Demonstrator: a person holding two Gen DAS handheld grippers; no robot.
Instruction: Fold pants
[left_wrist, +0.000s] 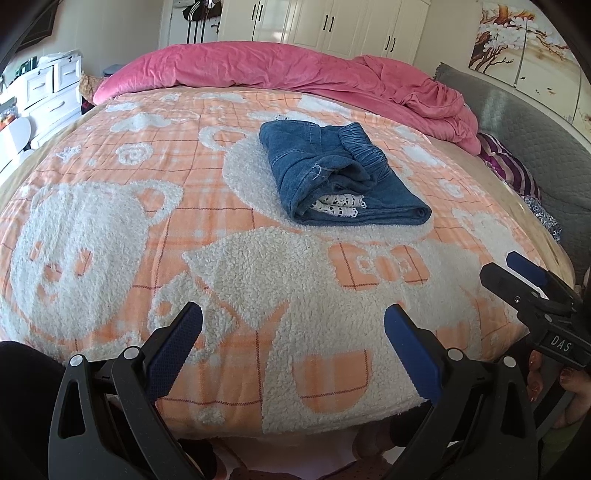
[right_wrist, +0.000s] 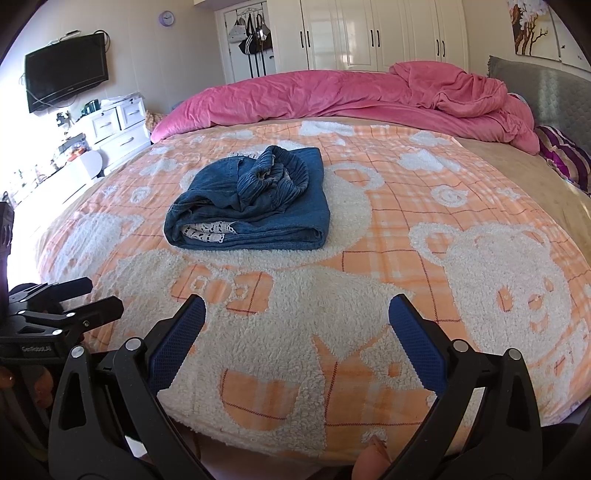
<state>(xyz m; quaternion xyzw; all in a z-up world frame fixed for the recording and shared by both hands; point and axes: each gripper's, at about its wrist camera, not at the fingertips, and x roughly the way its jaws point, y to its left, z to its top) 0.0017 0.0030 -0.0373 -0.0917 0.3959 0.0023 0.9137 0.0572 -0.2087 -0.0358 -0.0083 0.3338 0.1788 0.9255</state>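
Fleecy orange-and-white blanket (left_wrist: 110, 229) covers the bed, with a pink duvet (right_wrist: 314, 96) bunched along the far edge. Mid-bed lie the denim pants (left_wrist: 332, 173), already a compact bundle, waistband on top; the folding looks finished, though its far side is hidden. Left gripper (left_wrist: 293, 350) and right gripper (right_wrist: 297, 343) hover near, jaws wide, empty. Next likely means just tidying or withdrawing.

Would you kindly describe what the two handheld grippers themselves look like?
Both are black plastic clamp-style frames with silver rivets. The left gripper and right gripper each carry two long fingers faced with textured blue pads. The right one's body shows white "DAS" lettering; the left one's reads "GenRobot.AI".
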